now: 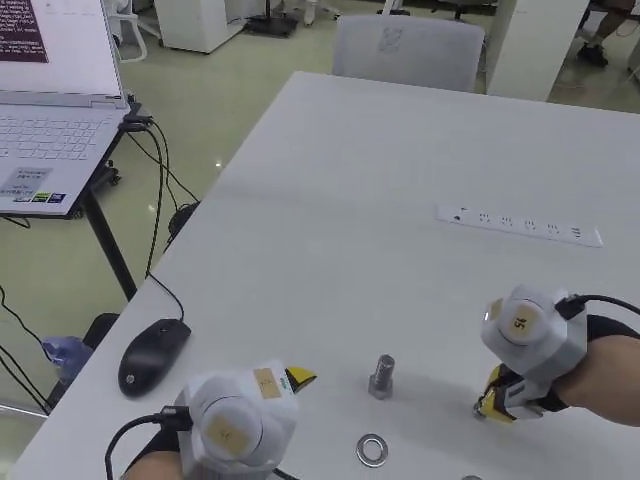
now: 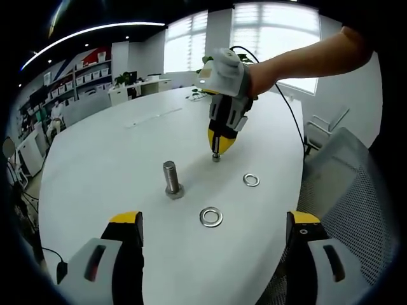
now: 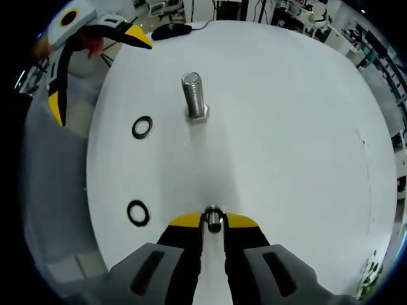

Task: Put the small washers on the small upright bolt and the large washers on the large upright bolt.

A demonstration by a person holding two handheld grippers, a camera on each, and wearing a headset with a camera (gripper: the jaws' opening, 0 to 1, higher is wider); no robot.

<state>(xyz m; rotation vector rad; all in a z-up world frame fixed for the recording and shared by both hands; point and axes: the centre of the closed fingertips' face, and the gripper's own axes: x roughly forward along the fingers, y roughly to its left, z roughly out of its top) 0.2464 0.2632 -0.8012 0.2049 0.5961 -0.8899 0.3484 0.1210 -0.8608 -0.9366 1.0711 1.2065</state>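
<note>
Your right gripper (image 2: 217, 146) is clamped on the small silver upright bolt (image 3: 213, 220), which stands on the white table (image 1: 400, 190). The right gripper view looks straight along the closed yellow-tipped jaws, with the bolt's top pinched between them. The left gripper view gives the side profile: the gripper points down and the bolt's foot sits on the table just below the tips. In the head view the gripper body covers that grip. Can't tell if any washer is on that bolt.

Your left gripper (image 2: 213, 219) is spread wide and holds nothing, low over the near side of the table. The right gripper view catches it at upper left, with the jaws apart.

The large silver upright bolt (image 1: 381, 376) stands on its hex head between the two grippers, touched by neither. The large flat steel washer (image 1: 372, 450) lies flat near it on your side; in the left gripper view it sits midway between the open jaws. The smaller steel washer (image 2: 252, 180) lies flat between the large washer and the small bolt, apart from both; the head view cuts it at the bottom edge.

The head view adds a black computer mouse (image 1: 153, 355) left of the left gripper, an open white laptop (image 1: 55, 140) on a stand off the table's left, a white power strip (image 1: 520, 226) further up the table, and a grey chair (image 1: 405, 50) at the far end.
</note>
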